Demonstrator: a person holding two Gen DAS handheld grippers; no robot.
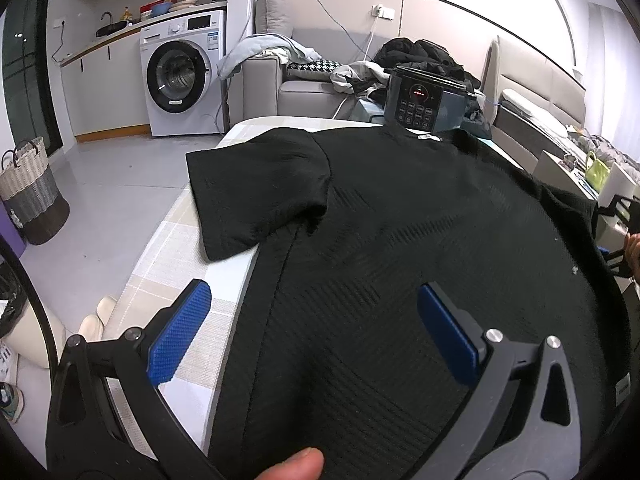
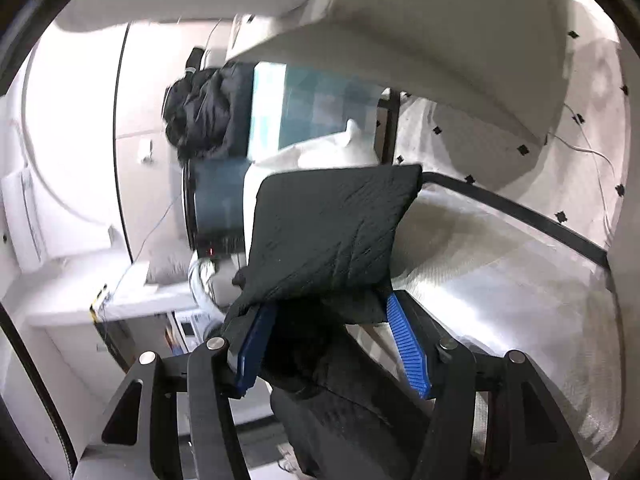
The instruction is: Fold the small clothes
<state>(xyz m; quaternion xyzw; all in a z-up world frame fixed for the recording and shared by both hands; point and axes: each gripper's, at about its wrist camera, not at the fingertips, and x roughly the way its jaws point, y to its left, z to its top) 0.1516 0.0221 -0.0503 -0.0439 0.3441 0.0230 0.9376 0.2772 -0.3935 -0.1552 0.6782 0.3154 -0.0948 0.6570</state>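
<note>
A black short-sleeved T-shirt (image 1: 400,240) lies spread flat on a pale checked table (image 1: 180,264), its left sleeve (image 1: 256,192) stretched toward the table's left edge. My left gripper (image 1: 312,292) hovers open just over the shirt's lower body, its blue pads wide apart and nothing between them. In the right wrist view, which is rolled sideways, the shirt's other sleeve (image 2: 332,232) hangs over the tips of my right gripper (image 2: 328,304). Loose black cloth lies between the separated blue pads, which do not press on it. That gripper's black frame (image 1: 624,220) shows at the left wrist view's right edge.
A dark electric cooker (image 1: 424,100) stands at the table's far end, just past the shirt's collar. Behind it is a grey sofa (image 1: 304,92) piled with clothes. A washing machine (image 1: 180,76) and a woven laundry basket (image 1: 32,192) stand on the floor to the left.
</note>
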